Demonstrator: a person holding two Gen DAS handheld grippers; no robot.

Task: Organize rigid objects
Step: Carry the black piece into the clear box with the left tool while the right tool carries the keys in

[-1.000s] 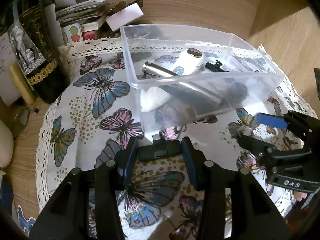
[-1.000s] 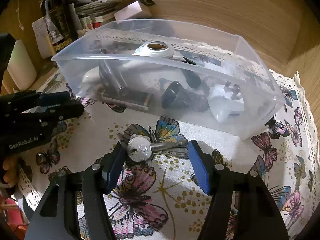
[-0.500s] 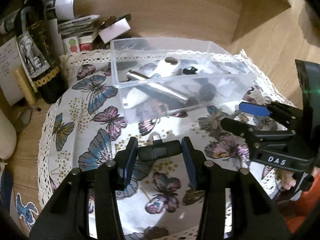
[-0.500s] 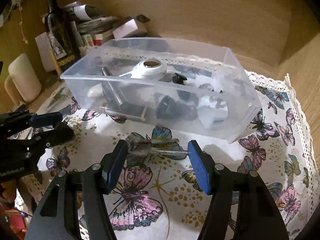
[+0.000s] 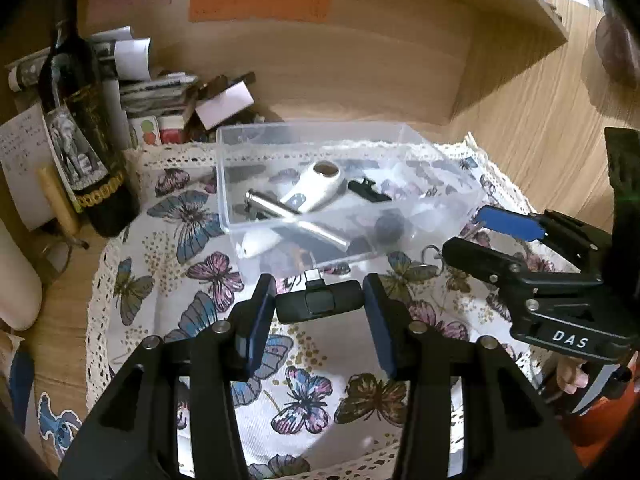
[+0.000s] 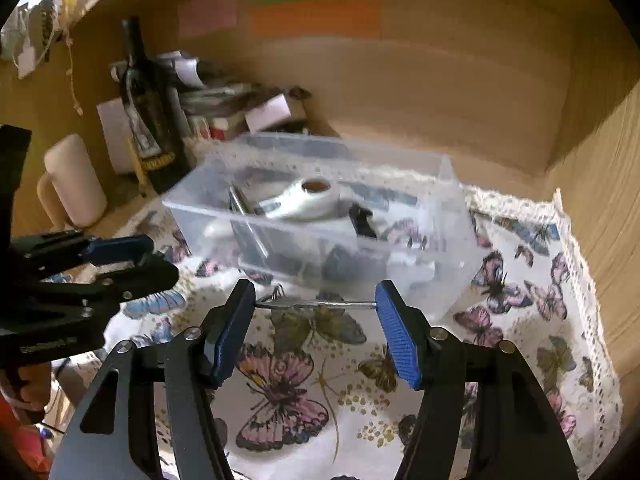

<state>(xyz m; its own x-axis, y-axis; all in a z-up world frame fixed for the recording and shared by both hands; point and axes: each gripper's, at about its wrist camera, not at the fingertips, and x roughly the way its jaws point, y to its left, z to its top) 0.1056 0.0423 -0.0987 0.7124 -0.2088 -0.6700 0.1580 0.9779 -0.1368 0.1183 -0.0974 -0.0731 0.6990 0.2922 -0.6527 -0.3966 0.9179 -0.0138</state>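
Note:
My left gripper is shut on a small black plug-in device with a connector on top, held above the butterfly cloth in front of the clear plastic box. My right gripper is shut on a bunch of keys, held edge-on in front of the same box. The box holds several items, among them a white handle-shaped gadget and a metal rod. The right gripper also shows in the left wrist view, the left one in the right wrist view.
A dark wine bottle, stacked papers and small boxes stand at the back left. A cream candle stands left of the box. Wooden walls enclose the back and right. The lace-edged cloth covers the table.
Both grippers have risen and pulled back from the box with their loads lifted off the cloth. The keys have turned from flat to edge-on.

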